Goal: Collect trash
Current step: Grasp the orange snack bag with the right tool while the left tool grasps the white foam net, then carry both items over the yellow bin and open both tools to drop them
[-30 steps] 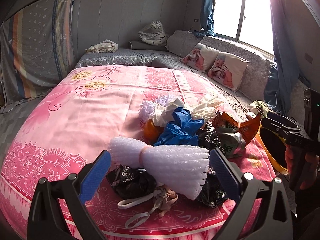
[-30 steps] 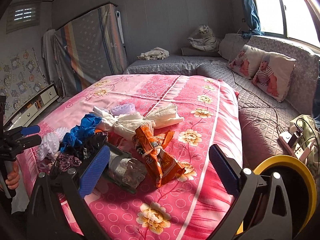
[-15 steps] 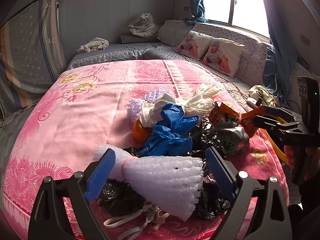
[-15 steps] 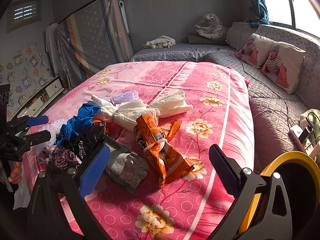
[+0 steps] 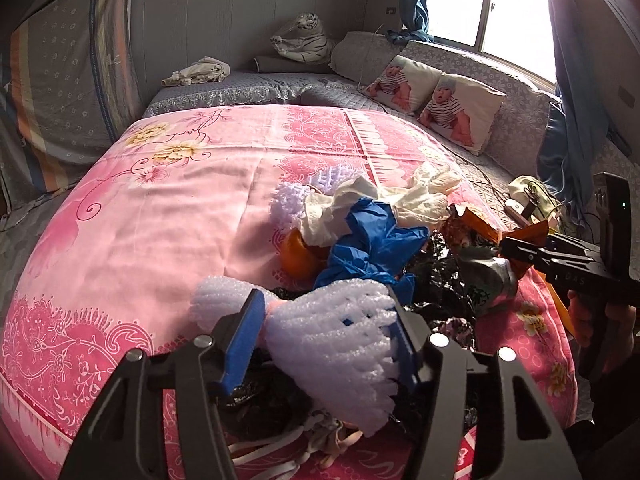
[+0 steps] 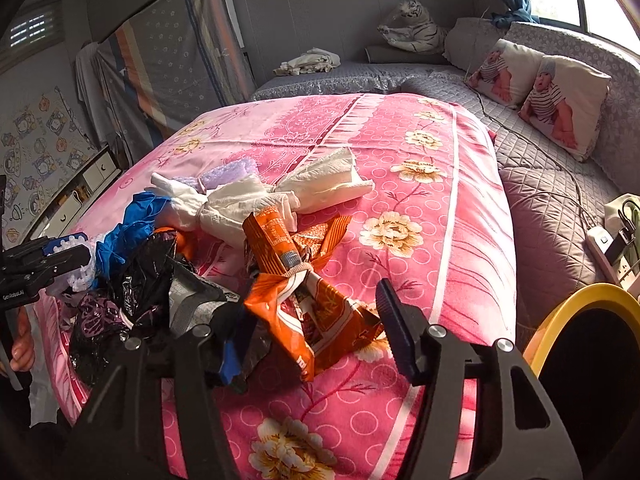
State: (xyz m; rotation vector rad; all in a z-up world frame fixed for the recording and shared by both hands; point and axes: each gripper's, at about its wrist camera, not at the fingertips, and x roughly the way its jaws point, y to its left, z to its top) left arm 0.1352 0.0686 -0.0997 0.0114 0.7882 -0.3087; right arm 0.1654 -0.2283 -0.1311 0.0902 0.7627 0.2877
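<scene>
A heap of trash lies on the pink bed (image 5: 160, 216). My left gripper (image 5: 326, 344) has its blue pads closing around a white foam net (image 5: 336, 340), both pads at its sides. Behind it lie a blue plastic bag (image 5: 372, 248), white paper wads (image 5: 420, 200) and black bags (image 5: 444, 280). My right gripper (image 6: 310, 332) straddles an orange snack wrapper (image 6: 304, 300), jaws partly closed, with a silver-grey wrapper (image 6: 192, 304) by its left pad. The right gripper also shows in the left wrist view (image 5: 520, 254).
A yellow-rimmed bin (image 6: 580, 360) stands to the right of the bed. A grey sofa with two baby-print pillows (image 6: 540, 92) and a power strip (image 6: 604, 248) runs along the right. A plush tiger (image 5: 304, 40) sits at the back.
Both grippers moved forward onto the heap and their jaws narrowed: the left around the foam net, the right around the orange wrapper.
</scene>
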